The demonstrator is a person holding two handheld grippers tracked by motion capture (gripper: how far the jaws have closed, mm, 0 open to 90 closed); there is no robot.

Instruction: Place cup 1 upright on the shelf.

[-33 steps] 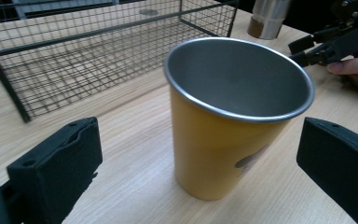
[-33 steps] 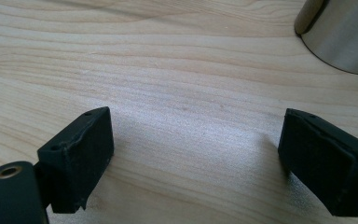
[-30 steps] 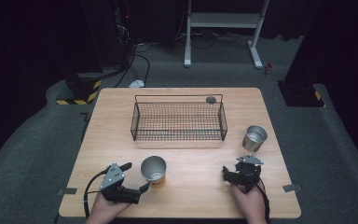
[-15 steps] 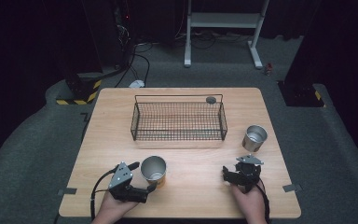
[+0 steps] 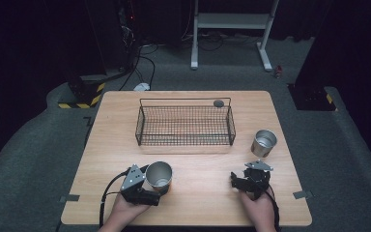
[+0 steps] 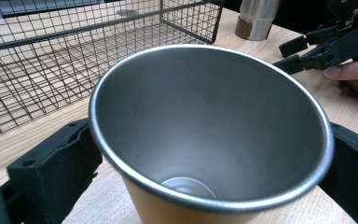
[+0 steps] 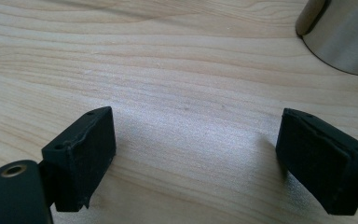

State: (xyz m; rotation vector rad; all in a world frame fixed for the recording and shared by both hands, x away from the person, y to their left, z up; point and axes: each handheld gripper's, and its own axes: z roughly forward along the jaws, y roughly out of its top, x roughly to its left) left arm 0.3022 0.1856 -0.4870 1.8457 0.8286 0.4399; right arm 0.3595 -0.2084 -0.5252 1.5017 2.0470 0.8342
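Observation:
A steel cup [image 5: 158, 174] with a tan outer wall stands upright near the table's front left. My left gripper [image 5: 155, 186] is open, one jaw on each side of the cup [image 6: 205, 140], close against its wall below the rim. My right gripper [image 5: 235, 181] rests low over the bare wood at the front right, open with nothing between its jaws [image 7: 196, 154]. A second steel cup [image 5: 263, 142] stands beyond it, to its right; its base [image 7: 345, 32] appears at the top right of the right gripper view.
A black wire basket [image 5: 137, 126] sits empty across the middle of the table, just behind the nearer cup. A small dark round disc [image 5: 218, 103] lies behind the basket's far rim. The second cup [image 6: 258, 18] stands past the basket's corner.
My left gripper has moved right and forward, bringing its jaws around the nearer cup. The cup and the right gripper have stayed in place.

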